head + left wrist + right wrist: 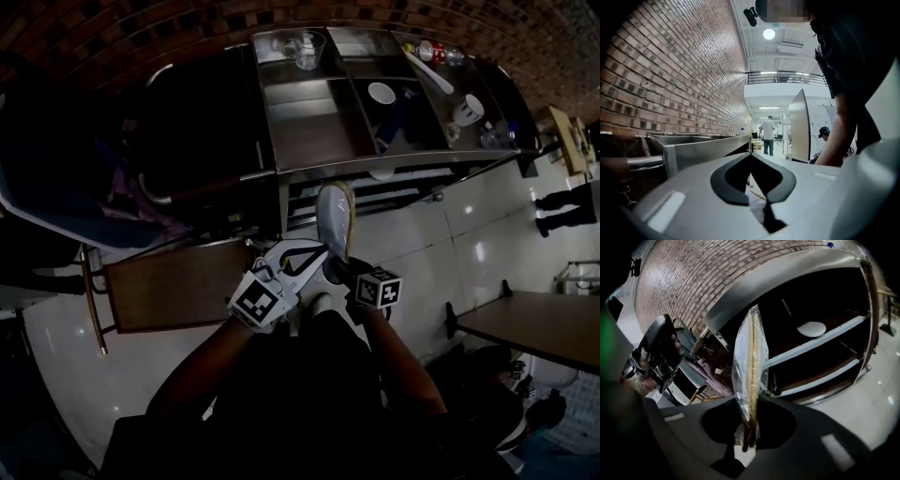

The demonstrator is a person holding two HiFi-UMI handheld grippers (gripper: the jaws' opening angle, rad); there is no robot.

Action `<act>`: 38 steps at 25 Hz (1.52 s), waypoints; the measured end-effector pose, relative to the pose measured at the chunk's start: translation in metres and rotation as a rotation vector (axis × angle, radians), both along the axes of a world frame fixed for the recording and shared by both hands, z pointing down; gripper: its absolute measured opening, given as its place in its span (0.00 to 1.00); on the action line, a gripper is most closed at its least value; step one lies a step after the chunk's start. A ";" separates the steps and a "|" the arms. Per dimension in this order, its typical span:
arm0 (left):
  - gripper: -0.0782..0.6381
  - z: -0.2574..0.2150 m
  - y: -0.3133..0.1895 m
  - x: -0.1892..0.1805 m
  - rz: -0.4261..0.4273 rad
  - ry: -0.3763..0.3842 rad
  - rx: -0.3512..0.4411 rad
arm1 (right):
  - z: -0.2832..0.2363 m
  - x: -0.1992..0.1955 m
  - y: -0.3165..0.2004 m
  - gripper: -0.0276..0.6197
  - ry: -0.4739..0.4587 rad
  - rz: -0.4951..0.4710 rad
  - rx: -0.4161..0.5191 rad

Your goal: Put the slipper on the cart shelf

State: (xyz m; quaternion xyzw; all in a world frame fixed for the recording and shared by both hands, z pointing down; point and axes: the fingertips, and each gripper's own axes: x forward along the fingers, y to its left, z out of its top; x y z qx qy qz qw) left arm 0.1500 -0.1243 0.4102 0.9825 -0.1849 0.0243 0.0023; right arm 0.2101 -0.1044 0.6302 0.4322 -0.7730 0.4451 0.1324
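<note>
Task under way, not done. Slipper (335, 217) is off the floor and in the air in front of the cart (375, 165), toe toward it, not yet on any shelf.

Right gripper (749, 405): jaws closed tight on the slipper's near end. It is wrapped in clear plastic and seen edge-on, standing up out of the jaws.

Left gripper (750, 154): jaws closed tip to tip, nothing between them. It hangs just beside the right one (idle, as far as I can judge).

Left to do: bring the slipper in over a shelf (820, 341), set it flat, let go.

Around:
- Cart top holds a glass (307, 49), a white bowl (382, 93) and a bottle (436, 52).
- White plate (811, 328) sits on the upper shelf; the shelves below look bare.
- Brown bench (178, 281) stands left of the person, near the cart's corner.

In the way: the cart's top edge overhangs the shelves, so I judge the upright slipper must go in low and tilted.
</note>
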 end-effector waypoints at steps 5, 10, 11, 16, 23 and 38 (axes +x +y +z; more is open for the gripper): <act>0.12 0.028 -0.022 0.010 -0.041 -0.035 -0.031 | 0.014 0.004 -0.035 0.13 0.050 -0.045 -0.004; 0.12 0.065 -0.055 0.026 -0.122 -0.102 -0.093 | 0.024 0.020 -0.080 0.13 0.154 -0.062 0.053; 0.12 0.072 -0.060 0.029 -0.134 -0.116 -0.095 | 0.026 0.023 -0.088 0.13 0.159 -0.057 0.052; 0.12 0.101 -0.080 0.043 -0.195 -0.135 -0.144 | 0.030 0.028 -0.121 0.13 0.161 -0.038 0.062; 0.12 0.126 -0.117 0.056 -0.225 -0.149 -0.141 | 0.036 0.030 -0.161 0.13 0.196 -0.050 0.095; 0.12 0.147 -0.133 0.077 -0.253 -0.138 -0.170 | 0.031 0.047 -0.249 0.14 0.129 0.009 0.135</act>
